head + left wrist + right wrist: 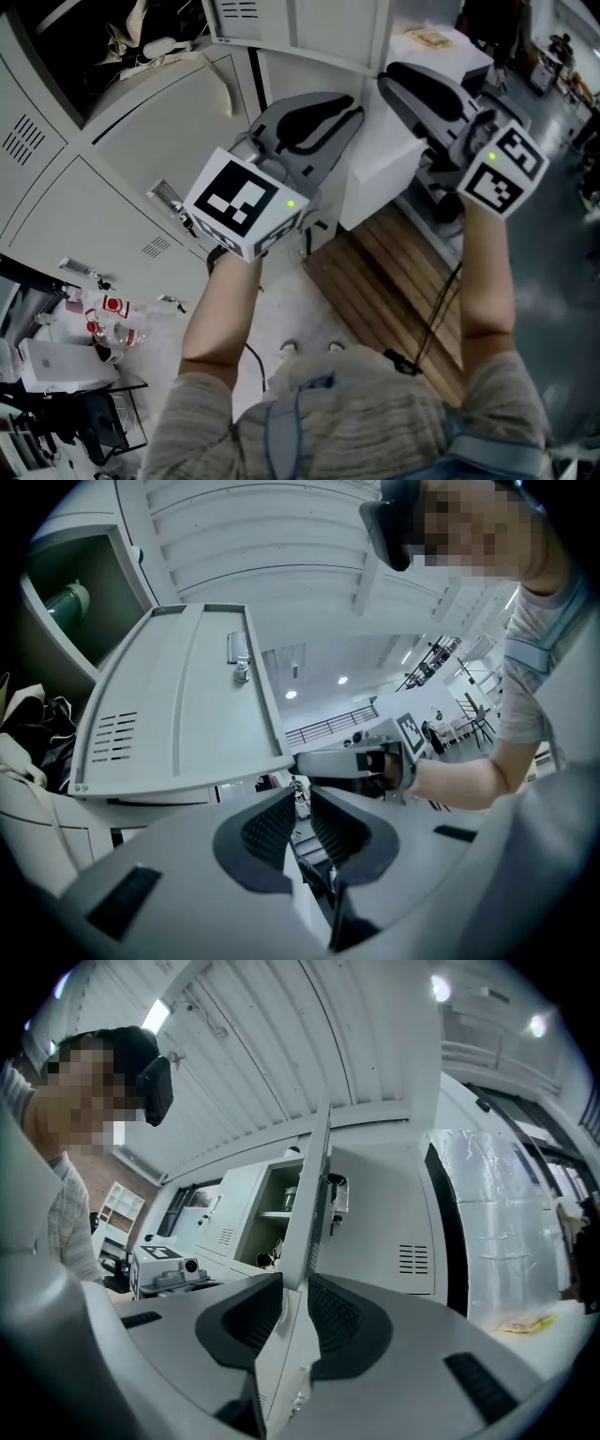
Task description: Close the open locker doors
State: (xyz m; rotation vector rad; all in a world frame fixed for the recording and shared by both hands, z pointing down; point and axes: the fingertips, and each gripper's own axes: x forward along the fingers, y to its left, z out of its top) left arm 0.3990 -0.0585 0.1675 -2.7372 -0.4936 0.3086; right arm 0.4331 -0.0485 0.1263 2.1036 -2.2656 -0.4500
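Left gripper (pixel 302 806) fingers nearly closed, narrow gap; thin white panel edge (pixel 300 892) low between them, grip unconfirmed. Right gripper (pixel 296 1288) fingers clamped on edge of open locker door (pixel 314 1176). Door's broad face visible in left gripper view; edge-on only in right gripper view.

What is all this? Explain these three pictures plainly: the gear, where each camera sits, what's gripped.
There is no robot: a person holds a two-jaw clamp in each hand. The head view looks down from a head camera at both arms in front of grey lockers. The two gripper views look along each clamp's jaws. The right gripper is closed on the edge of an open locker door. The left gripper has its jaws nearly together around a thin pale edge; whether it pinches is unclear. An open compartment holds bags.
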